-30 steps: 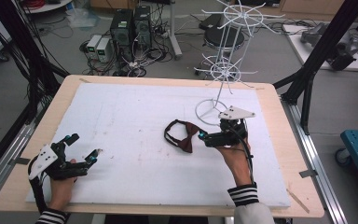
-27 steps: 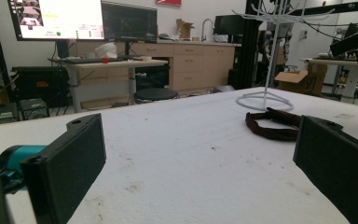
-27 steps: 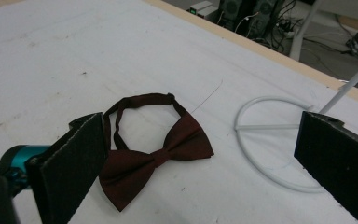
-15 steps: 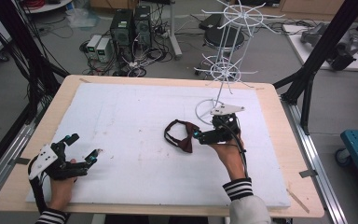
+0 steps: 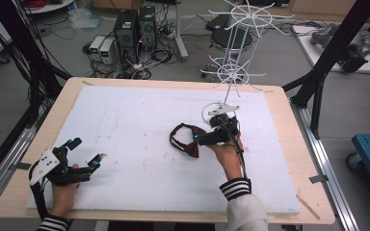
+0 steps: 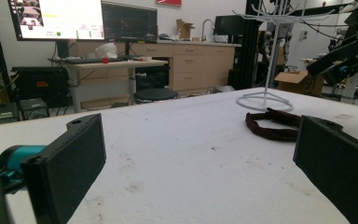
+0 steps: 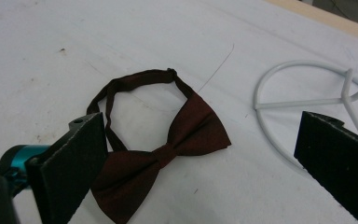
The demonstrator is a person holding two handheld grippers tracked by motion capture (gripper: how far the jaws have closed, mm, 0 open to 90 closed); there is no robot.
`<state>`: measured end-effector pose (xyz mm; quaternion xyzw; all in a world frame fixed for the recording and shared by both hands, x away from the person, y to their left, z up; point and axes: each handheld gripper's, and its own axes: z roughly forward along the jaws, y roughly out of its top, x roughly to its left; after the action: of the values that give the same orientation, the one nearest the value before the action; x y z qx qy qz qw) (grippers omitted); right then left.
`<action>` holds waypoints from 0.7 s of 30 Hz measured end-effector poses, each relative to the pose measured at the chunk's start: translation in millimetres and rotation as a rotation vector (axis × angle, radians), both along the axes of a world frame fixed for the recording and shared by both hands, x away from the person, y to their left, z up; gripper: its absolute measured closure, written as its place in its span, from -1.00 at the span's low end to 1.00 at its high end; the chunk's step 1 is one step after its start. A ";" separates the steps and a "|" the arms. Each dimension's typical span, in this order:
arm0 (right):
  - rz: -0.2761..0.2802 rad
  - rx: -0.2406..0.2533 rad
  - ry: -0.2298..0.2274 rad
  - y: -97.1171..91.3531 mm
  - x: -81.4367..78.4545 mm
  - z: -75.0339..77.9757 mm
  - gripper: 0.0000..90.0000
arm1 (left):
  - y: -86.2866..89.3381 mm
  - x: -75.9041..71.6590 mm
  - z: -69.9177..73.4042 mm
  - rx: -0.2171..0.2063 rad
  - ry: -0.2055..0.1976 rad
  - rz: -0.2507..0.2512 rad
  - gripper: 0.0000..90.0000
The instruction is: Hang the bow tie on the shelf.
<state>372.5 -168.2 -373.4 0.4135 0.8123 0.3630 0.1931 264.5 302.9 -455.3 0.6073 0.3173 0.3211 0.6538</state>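
1. Broadly, the white table (image 5: 125, 120) carries a white wire rack (image 5: 231, 72) just beyond the right gripper (image 7: 200, 154).
2. Between that gripper's wide-open jaws, just below them, lies the dark red bow tie (image 7: 168, 149), ungripped.
3. Well apart, the left gripper (image 5: 84, 154) rests gaping, holding nothing.

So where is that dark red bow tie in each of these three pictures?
High view: the bow tie lies mid-table on the white sheet, just left of the right gripper.
Left gripper view: its strap shows far off at right, above the right-hand jaw.
Right gripper view: it lies centre, between the open jaws.
Shared landmark: the white wire stand's ring base, beside the tie.
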 end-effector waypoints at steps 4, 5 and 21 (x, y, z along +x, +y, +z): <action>-0.019 -0.007 0.029 3.6 4.6 -4.7 -0.96 | 0.2 0.0 0.0 -0.001 0.001 0.000 -0.94; -0.024 -0.011 0.034 4.6 5.6 -6.0 -0.96 | 0.2 0.0 0.0 0.000 0.001 -0.001 -0.94; -0.055 -0.072 0.111 22.2 20.9 -25.6 -0.95 | 0.6 0.0 0.1 0.002 0.004 -0.001 -0.94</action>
<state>393.4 -146.0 -399.0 0.4481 0.8226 0.3046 0.1724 264.6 303.5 -455.2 0.6087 0.3178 0.3198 0.6528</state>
